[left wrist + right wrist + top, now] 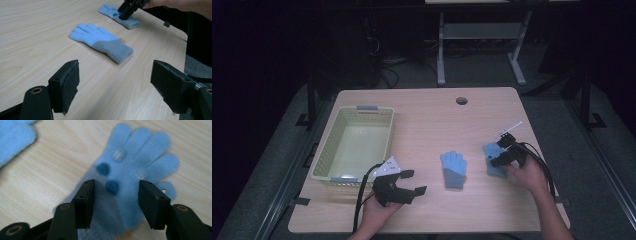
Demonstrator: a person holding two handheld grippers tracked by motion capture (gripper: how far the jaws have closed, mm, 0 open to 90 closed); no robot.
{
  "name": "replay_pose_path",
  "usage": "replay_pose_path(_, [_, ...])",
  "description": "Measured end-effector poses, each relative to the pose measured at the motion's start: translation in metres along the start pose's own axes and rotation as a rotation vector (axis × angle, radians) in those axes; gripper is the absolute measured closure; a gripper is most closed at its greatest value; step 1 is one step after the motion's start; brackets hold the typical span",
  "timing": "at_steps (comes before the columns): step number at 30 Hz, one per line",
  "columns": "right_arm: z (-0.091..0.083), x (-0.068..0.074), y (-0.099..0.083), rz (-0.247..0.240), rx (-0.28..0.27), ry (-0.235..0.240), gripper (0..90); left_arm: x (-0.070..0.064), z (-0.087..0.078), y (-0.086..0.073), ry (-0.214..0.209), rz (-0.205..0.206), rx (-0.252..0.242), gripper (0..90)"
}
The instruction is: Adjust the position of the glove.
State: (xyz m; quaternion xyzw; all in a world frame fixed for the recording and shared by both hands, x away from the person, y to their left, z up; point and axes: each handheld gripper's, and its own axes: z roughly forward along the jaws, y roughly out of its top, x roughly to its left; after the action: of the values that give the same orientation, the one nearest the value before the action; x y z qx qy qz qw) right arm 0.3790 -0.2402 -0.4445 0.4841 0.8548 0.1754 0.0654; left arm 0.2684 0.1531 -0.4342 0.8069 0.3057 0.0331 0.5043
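Straddling the right glove (130, 182) with parted jaws, the right gripper (115, 202) hovers; the left gripper (404, 185) waits released near the basket (324, 155).

1. The whole table (427, 107) is seen from above and from the near side in the high view, looking forward and down.
2. The left gripper view is set low over the wood, aimed across at both gloves.
3. The right gripper view is held very close over the dotted glove (132, 170), which also appears upper centre in the left gripper view (117, 16).
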Motion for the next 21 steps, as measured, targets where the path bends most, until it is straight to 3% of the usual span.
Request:
replay_pose_path(4, [0.0, 0.005, 0.002, -0.012, 0.019, -0.02, 51.9, 0.0, 0.001, -0.001, 0.007, -0.009, 0.006, 22.9])
replay_pose_path(11, [0.0, 0.006, 0.001, 0.003, 0.001, -0.029, 58.5, 0.0, 0.0, -0.001, 0.001, -0.002, 0.001, 22.9])
replay_pose_path(15, [-0.001, 0.004, -0.003, 0.043, -0.031, -0.004, 75.2, 0.0, 0.001, -0.001, -0.002, -0.02, -0.005, 22.6])
replay_pose_path(18, [-0.002, 0.003, -0.007, 0.103, -0.06, 0.023, 79.1, 0.0, 0.0, -0.001, 0.0, -0.014, -0.002, 22.7])
replay_pose_path(19, [-0.002, 0.003, -0.007, 0.103, -0.06, 0.023, 79.1, 0.0, 0.0, -0.001, 0.0, -0.014, -0.002, 22.8])
replay_pose_path(20, [-0.002, 0.003, -0.009, 0.121, -0.078, 0.031, 79.5, 0.0, -0.001, -0.001, 0.002, -0.015, -0.003, 22.8])
replay_pose_path(21, [-0.005, 0.005, -0.016, 0.135, -0.129, 0.019, 80.4, 0.001, -0.001, -0.001, -0.004, -0.028, -0.011, 22.8])
